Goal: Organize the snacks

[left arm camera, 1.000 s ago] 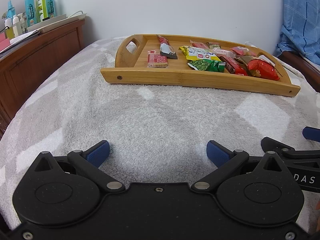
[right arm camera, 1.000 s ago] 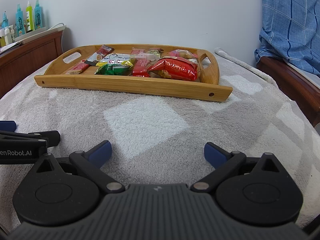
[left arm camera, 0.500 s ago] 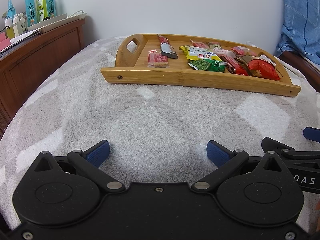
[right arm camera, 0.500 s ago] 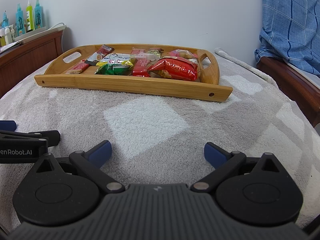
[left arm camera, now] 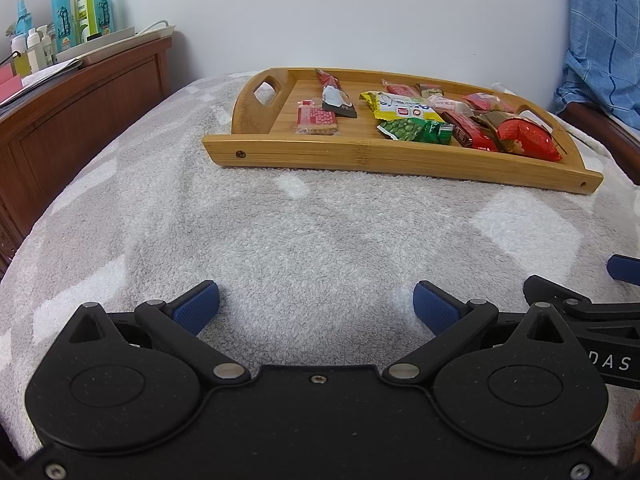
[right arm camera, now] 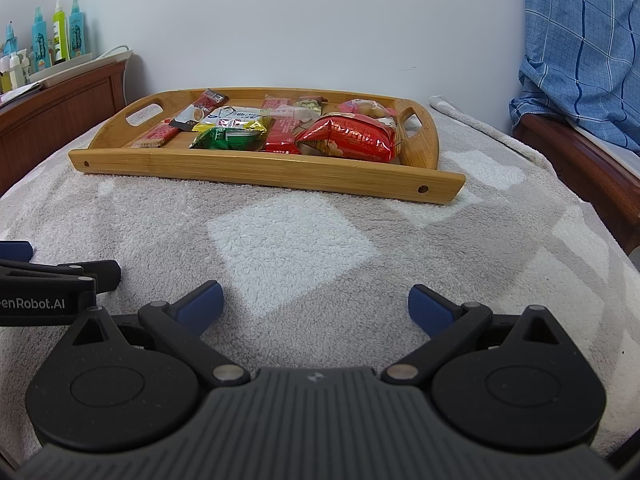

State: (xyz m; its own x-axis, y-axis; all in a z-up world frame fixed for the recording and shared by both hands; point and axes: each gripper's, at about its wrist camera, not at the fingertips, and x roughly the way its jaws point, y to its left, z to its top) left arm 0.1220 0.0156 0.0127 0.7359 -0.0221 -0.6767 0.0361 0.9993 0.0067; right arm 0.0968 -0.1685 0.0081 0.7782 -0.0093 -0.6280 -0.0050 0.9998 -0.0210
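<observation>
A wooden tray (left arm camera: 360, 158) with handle cut-outs lies on the grey blanket and holds several snack packets: a pink wafer pack (left arm camera: 317, 119), a green pea pack (left arm camera: 416, 130), a yellow-white pack (left arm camera: 400, 107) and a big red bag (left arm camera: 524, 138). It also shows in the right wrist view (right arm camera: 280, 174), with the red bag (right arm camera: 348, 140) at its right end. My left gripper (left arm camera: 316, 306) is open and empty, low over the blanket, well short of the tray. My right gripper (right arm camera: 314, 304) is open and empty beside it.
A grey and white checked blanket (left arm camera: 300, 232) covers the surface. A brown wooden cabinet (left arm camera: 76, 120) with spray bottles (left arm camera: 82, 8) stands at the left. A blue checked cloth (right arm camera: 580, 48) hangs over a wooden edge (right arm camera: 580, 160) at the right.
The left wrist view has shifted very slightly, so the tray sits a touch lower. Both grippers stay open and empty.
</observation>
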